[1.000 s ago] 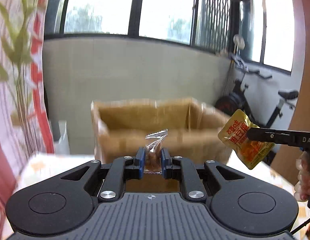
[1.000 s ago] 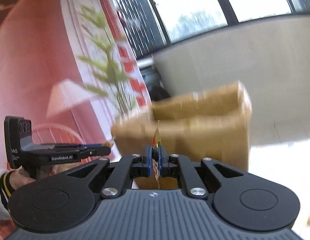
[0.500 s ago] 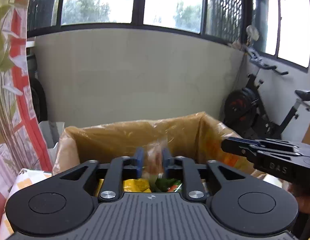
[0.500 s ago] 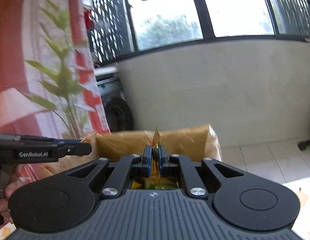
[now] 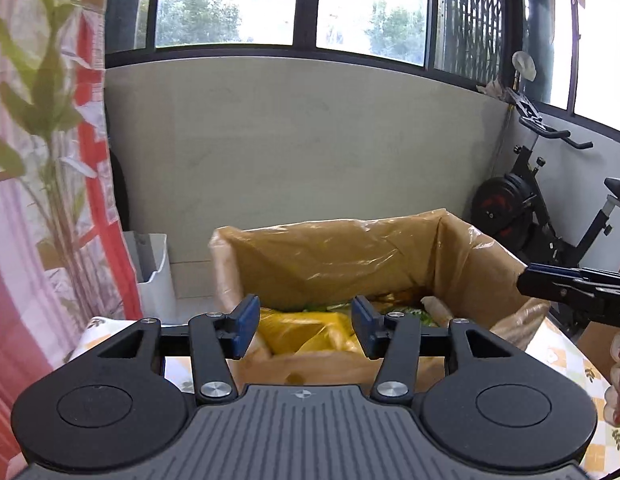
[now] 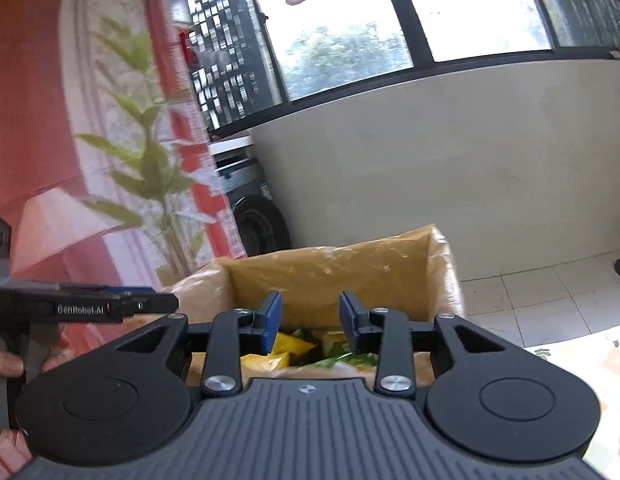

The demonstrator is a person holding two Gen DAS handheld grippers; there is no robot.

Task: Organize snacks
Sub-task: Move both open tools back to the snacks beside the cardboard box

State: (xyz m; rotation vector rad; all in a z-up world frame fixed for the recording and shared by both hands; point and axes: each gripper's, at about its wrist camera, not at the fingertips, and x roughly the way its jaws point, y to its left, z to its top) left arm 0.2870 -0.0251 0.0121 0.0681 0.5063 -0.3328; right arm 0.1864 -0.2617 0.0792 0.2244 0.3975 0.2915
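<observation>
A cardboard box (image 5: 342,248) lined with clear plastic stands on the table, holding yellow and green snack packets (image 5: 305,330). My left gripper (image 5: 305,320) hovers over the box's near edge with its jaws opening and nothing between the blue pads. My right gripper (image 6: 308,316) hangs over the same box (image 6: 330,272) from the other side, jaws opening too and empty, above yellow and green packets (image 6: 293,346). Each gripper shows in the other's view: the right one (image 5: 528,282) at the right edge, the left one (image 6: 165,302) at the left.
An exercise bike (image 5: 526,204) stands to the right behind the box. A white bin (image 5: 153,268) sits by the wall, next to a red patterned curtain (image 5: 89,160). The table carries a patterned cloth (image 5: 566,356). A tiled floor (image 6: 550,300) lies beyond the table.
Both grippers carried their packets over the box and opened. The clear-wrapped snack left the left jaws and the yellow packet left the right jaws; both jaws now stand empty.
</observation>
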